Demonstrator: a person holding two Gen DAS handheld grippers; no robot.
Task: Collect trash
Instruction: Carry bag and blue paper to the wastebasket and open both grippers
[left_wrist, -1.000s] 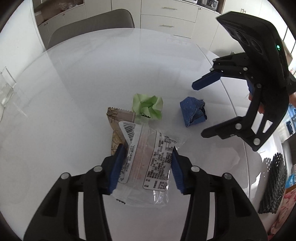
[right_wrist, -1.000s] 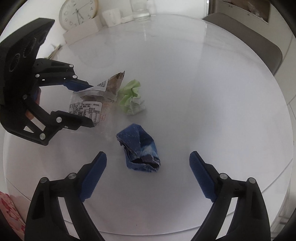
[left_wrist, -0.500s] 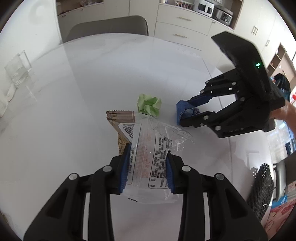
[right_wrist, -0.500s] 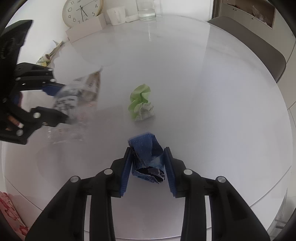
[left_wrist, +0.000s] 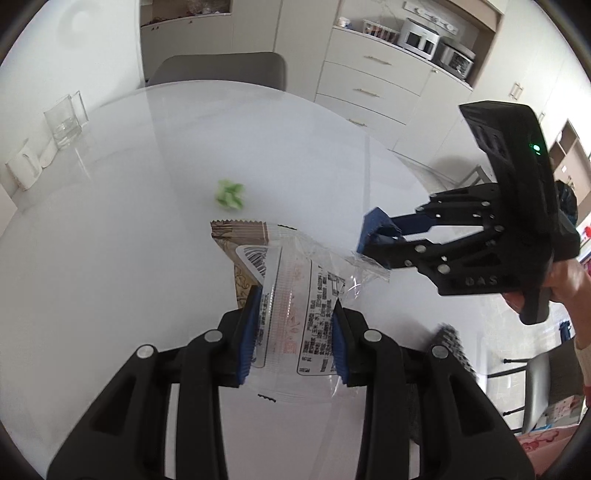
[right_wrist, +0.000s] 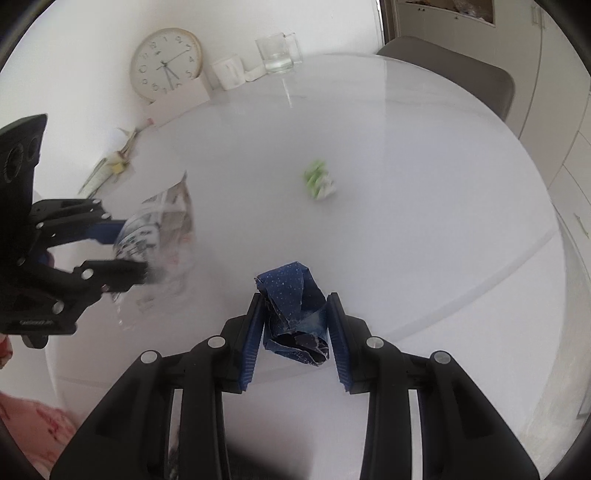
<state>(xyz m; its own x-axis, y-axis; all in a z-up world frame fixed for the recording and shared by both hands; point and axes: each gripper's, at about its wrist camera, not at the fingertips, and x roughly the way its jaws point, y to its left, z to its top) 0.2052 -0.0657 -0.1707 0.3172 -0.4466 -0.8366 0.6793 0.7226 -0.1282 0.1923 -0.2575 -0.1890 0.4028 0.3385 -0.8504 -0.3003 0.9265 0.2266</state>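
My left gripper (left_wrist: 295, 332) is shut on a clear plastic wrapper with printed text (left_wrist: 295, 306) and a brown snack wrapper (left_wrist: 240, 240) behind it, held above the white round table (left_wrist: 110, 258). It also shows in the right wrist view (right_wrist: 125, 251). My right gripper (right_wrist: 295, 332) is shut on a crumpled blue wrapper (right_wrist: 291, 317), lifted off the table; it shows in the left wrist view (left_wrist: 376, 240). A crumpled green paper ball (left_wrist: 229, 194) lies alone on the table, also in the right wrist view (right_wrist: 318, 180).
A glass (right_wrist: 277, 51), a white mug (right_wrist: 229, 72), a clock (right_wrist: 166, 62) and a white box stand at the table's far edge. A grey chair (left_wrist: 221, 70) is behind the table. A black mesh object (left_wrist: 450, 350) lies by the table's right edge.
Both grippers closed on their trash and lifted it away from the table. The green ball stayed and now looks farther off.
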